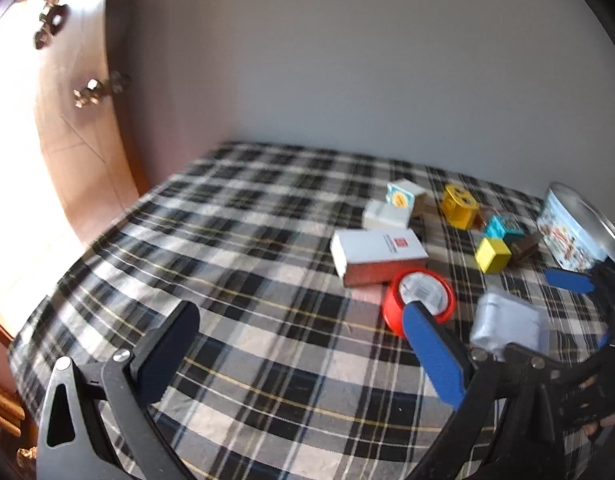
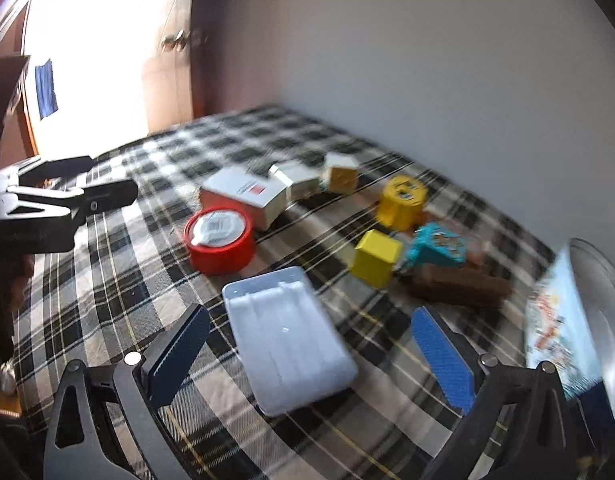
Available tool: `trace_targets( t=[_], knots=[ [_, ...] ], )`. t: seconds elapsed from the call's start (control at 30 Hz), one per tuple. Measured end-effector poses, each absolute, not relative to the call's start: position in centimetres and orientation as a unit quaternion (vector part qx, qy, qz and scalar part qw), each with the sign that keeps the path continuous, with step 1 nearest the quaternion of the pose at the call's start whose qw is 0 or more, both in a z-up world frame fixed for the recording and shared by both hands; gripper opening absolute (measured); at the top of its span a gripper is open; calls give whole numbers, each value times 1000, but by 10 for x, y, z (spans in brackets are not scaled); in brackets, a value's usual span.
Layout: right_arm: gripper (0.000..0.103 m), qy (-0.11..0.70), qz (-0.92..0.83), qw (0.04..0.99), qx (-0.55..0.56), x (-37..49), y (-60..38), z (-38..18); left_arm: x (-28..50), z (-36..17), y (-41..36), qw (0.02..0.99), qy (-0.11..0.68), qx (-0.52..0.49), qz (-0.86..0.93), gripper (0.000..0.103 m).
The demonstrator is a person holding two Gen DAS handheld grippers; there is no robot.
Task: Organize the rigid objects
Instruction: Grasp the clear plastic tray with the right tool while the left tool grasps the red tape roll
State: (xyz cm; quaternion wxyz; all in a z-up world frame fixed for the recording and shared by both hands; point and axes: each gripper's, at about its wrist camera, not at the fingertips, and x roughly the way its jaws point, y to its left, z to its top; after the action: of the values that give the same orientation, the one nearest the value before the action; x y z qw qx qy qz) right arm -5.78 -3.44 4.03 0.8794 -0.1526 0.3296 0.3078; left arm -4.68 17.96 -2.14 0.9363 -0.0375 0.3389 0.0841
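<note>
Counter [image 1: 235, 264] bare toward 9 o'clock; boxes [image 1: 377, 254] crowd 2 o'clock near wall [image 1: 347, 60]. Left tool [image 1: 303, 348], right tool [image 2: 311, 356] both spread apart, empty.

Hard daylight floods in from my left, blowing the doorway [image 1: 11, 160] to pure white. My right view is smeared with motion blur; the round tin [image 2: 567, 320] bends at the fisheye rim.

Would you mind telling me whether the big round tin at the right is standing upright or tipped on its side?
Tipped on its side: the tin shows its printed wall facing up and its flat metal end facing sideways.
</note>
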Motion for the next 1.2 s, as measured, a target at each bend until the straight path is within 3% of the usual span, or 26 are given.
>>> trace_targets(
  t=[0.17,0.2,0.23,0.27,0.3,0.53,0.63,0.93,1.2],
  knots=[
    [98,363,312,860,-175,-53,-26,29,-33,-27,163,928,368,-27,50,103],
    [88,368,314,857,-178,-53,-26,27,-29,-27,158,927,372,-27,43,103],
    [73,380,313,852,-179,-51,-27,24,-26,-27,154,926,375,-29,35,103],
    [68,386,322,849,-165,-50,-29,24,-22,-27,147,924,380,-31,21,103],
    [57,393,324,847,-153,-48,-32,24,-19,-28,142,923,383,-31,13,103],
    [57,400,318,851,-121,-49,-60,31,2,-37,119,914,407,-13,1,98],
    [57,381,316,865,-85,-48,-77,46,12,-41,119,905,424,-26,-3,90],
    [57,338,266,902,-36,-41,-107,68,28,-55,112,901,434,-27,-4,54],
    [57,290,227,930,14,-39,-133,83,19,-48,126,908,412,-68,-19,54]
  ],
)
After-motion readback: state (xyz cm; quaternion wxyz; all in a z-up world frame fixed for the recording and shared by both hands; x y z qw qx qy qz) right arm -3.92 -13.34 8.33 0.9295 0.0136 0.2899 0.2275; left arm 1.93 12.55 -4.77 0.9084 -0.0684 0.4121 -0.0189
